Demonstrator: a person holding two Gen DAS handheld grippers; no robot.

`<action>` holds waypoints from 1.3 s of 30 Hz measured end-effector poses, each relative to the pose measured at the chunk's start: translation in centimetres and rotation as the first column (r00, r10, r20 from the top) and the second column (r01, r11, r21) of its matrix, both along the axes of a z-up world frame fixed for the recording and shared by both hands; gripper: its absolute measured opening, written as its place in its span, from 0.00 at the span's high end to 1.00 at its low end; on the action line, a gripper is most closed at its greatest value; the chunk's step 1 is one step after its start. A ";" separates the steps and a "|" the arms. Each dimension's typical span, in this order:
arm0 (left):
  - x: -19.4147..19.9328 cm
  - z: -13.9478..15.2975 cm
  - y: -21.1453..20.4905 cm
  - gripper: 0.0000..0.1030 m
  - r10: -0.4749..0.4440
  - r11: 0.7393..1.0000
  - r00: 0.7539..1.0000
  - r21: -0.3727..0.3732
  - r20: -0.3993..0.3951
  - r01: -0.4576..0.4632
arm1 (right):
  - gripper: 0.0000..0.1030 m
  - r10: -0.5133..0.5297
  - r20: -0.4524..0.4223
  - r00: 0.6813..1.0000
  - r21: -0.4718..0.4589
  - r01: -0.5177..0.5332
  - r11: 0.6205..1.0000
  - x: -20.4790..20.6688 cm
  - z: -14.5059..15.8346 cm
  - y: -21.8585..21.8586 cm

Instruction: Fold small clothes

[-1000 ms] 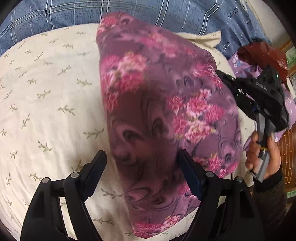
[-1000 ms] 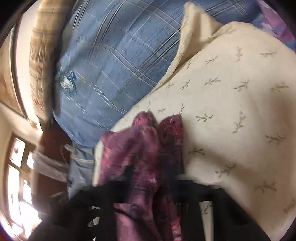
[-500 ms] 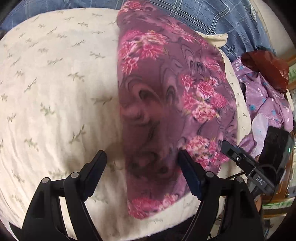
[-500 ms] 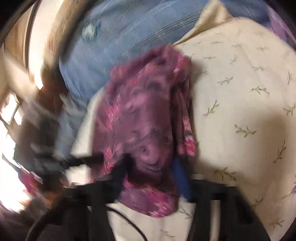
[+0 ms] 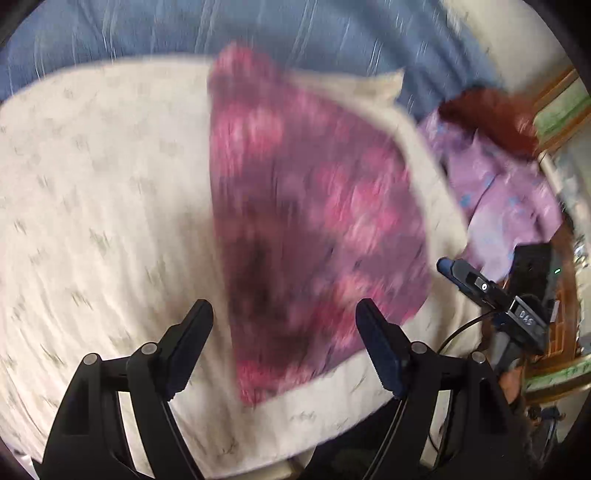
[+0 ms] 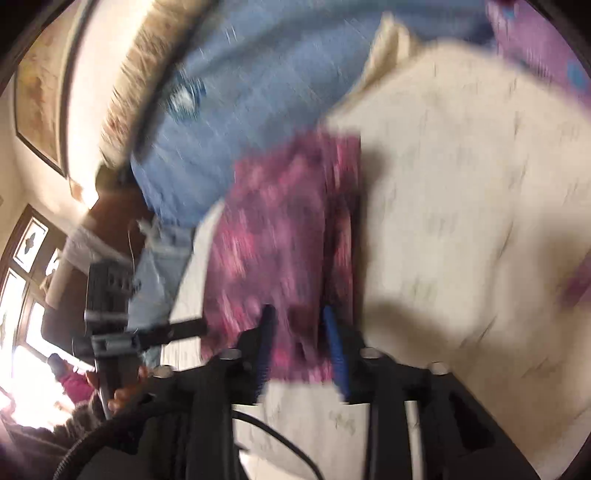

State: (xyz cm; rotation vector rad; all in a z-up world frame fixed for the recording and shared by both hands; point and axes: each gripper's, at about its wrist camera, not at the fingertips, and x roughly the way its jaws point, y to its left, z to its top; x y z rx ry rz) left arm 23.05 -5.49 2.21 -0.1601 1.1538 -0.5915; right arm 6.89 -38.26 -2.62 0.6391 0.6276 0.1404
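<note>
Both claws had changed since half a second earlier. Left gripper (image 5: 284, 332) remained spread wide, its black fingers (image 5: 188, 332) apart and gripping nothing, hovering above the near end of the purple floral-print garment (image 5: 306, 229). Earlier that garment reached down between the fingers; now its near edge lay a little beyond their tips, and it had flattened into a folded slab on the cream leaf-sprigged quilt (image 5: 110, 206), toward the quilt's right side. Right gripper (image 6: 301, 325) had its blue-padded fingers (image 6: 334, 343) drawn fairly near each other at the garment's near edge (image 6: 284, 240); motion blur kept me from telling whether they pinched the cloth or merely flanked it. In the left wrist view the right gripper (image 5: 448, 267) sat just off the garment's right corner, much as before, pointing up and left, with the person's hand low on its handle. Both views were smeared by movement. Beyond the quilt lay a blue plaid bedcover (image 5: 258, 29), and to the right a lilac blue-dotted cloth (image 5: 509, 192) with a rust-red bundle (image 5: 491, 114) above it.
</note>
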 end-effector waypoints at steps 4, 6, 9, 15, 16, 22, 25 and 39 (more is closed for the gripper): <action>5.4 1.2 0.1 0.21 0.121 0.992 0.992 0.020 0.035 -0.122 | 0.50 -0.071 0.047 0.996 0.002 0.071 0.997 1.7 3.1 -2.0; 8.0 0.2 0.3 0.21 0.156 0.987 0.988 0.049 -0.007 -0.155 | 0.50 -0.096 0.035 0.995 0.016 0.095 0.995 4.3 3.3 -2.9; 11.7 -1.7 -0.3 0.21 0.203 0.978 0.977 0.066 -0.063 -0.199 | 0.69 -0.122 -0.031 0.992 0.029 0.123 0.992 9.7 1.4 -2.7; 14.9 -3.5 -2.8 0.21 0.218 0.968 0.976 0.135 -0.019 -0.213 | 0.94 -0.108 0.060 0.992 -0.014 0.109 0.994 15.4 2.5 -3.1; 15.4 -4.2 -2.9 0.19 0.219 0.967 0.975 0.147 -0.048 -0.210 | 0.93 -0.127 -0.010 0.992 -0.010 0.127 0.992 16.4 1.2 -3.8; 13.0 -2.7 -2.1 0.19 0.244 0.955 0.969 0.165 0.037 -0.246 | 0.77 -0.157 -0.072 0.985 -0.012 0.157 0.988 14.9 -0.7 -3.7; 10.2 -0.9 -1.7 0.19 0.246 0.949 0.962 0.174 0.120 -0.264 | 0.77 -0.105 0.022 0.994 0.017 0.104 0.994 10.9 1.0 -2.2; 2.1 0.0 -1.7 0.19 0.187 0.937 0.962 0.258 0.201 -0.236 | 0.62 -0.067 -0.007 0.998 -0.025 0.067 0.997 3.6 -2.5 2.7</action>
